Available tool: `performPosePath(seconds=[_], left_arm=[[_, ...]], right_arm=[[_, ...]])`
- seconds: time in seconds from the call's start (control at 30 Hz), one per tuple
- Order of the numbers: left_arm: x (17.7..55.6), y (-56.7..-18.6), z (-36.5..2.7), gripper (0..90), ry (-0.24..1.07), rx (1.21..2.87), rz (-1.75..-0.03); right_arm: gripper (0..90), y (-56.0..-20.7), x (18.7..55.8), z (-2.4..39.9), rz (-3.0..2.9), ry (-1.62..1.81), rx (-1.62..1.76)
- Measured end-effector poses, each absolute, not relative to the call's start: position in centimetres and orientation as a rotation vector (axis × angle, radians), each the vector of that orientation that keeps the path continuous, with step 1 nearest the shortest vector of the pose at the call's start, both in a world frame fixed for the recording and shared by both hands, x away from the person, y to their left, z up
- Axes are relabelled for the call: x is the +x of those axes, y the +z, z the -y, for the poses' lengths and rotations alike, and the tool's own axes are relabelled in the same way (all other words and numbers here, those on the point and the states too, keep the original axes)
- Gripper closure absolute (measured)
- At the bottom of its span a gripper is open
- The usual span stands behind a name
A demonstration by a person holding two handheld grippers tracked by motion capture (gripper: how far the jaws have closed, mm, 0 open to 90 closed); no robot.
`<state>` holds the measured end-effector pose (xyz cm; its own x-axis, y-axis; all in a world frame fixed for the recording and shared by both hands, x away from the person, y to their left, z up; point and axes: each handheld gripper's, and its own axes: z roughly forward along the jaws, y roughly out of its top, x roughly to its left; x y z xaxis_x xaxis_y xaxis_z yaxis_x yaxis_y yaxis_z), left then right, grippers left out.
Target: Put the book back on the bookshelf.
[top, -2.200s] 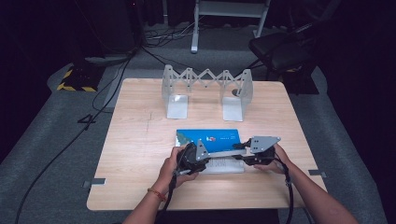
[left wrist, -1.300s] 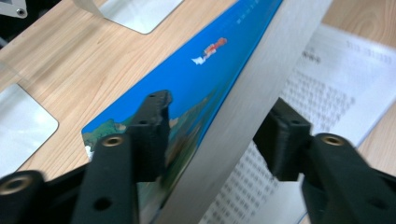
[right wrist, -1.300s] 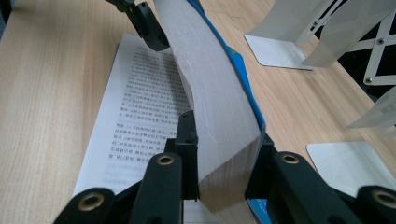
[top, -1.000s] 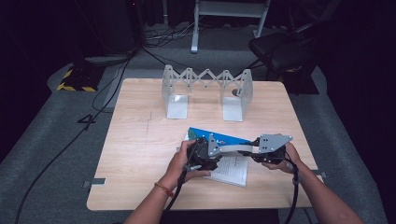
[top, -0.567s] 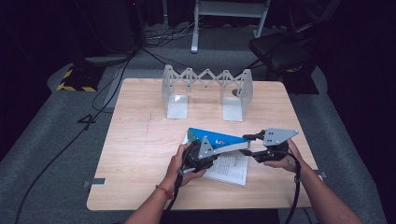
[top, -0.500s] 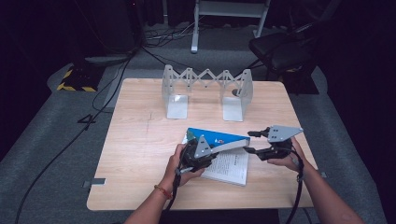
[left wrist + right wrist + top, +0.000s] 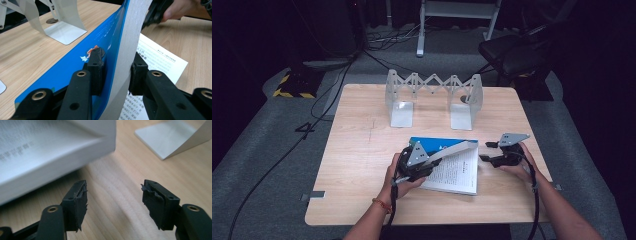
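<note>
At the near middle of the desk (image 7: 362, 150), the book's blue cover (image 7: 75, 62) is held raised by the clenched left tongs (image 7: 116, 72), pages yet unturned, while the right tongs (image 7: 115, 202), just opened, are empty.

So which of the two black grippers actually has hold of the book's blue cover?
The left gripper: its jaws are shut on the lifted blue cover of the open book. The right gripper has open jaws over bare wooden table beside the book.
</note>
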<state>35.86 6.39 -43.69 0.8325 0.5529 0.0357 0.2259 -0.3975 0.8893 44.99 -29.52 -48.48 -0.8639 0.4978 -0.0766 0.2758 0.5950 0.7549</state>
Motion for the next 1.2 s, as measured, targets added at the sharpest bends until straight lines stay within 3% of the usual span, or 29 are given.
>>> performPosePath(seconds=[0.2, 0.33, 0.43, 0.73, 1.2], left_arm=[[35.9, -43.7, -6.6, 69.3, 0.387, 1.973, -0.574], [36.0, -43.7, -7.0, 69.2, 0.367, 1.952, -0.573], [36.0, -43.4, -7.5, 69.3, 0.346, 1.909, -0.581], [35.8, -42.7, -8.2, 69.4, 0.326, 1.862, -0.588], [33.9, -42.3, -11.3, 71.3, 0.408, 1.846, -0.628]], right_arm=[[38.4, -48.6, 45.0, 28.9, -2.543, 1.271, 0.617], [51.6, -47.6, 44.6, 28.6, -2.516, 1.356, 0.549], [53.6, -46.4, 44.3, 28.4, -2.454, 1.408, 0.561], [53.9, -43.5, 43.3, 26.6, -2.394, 1.481, 0.485], [53.7, -39.0, 41.9, 22.1, -2.299, 1.605, 0.375]])
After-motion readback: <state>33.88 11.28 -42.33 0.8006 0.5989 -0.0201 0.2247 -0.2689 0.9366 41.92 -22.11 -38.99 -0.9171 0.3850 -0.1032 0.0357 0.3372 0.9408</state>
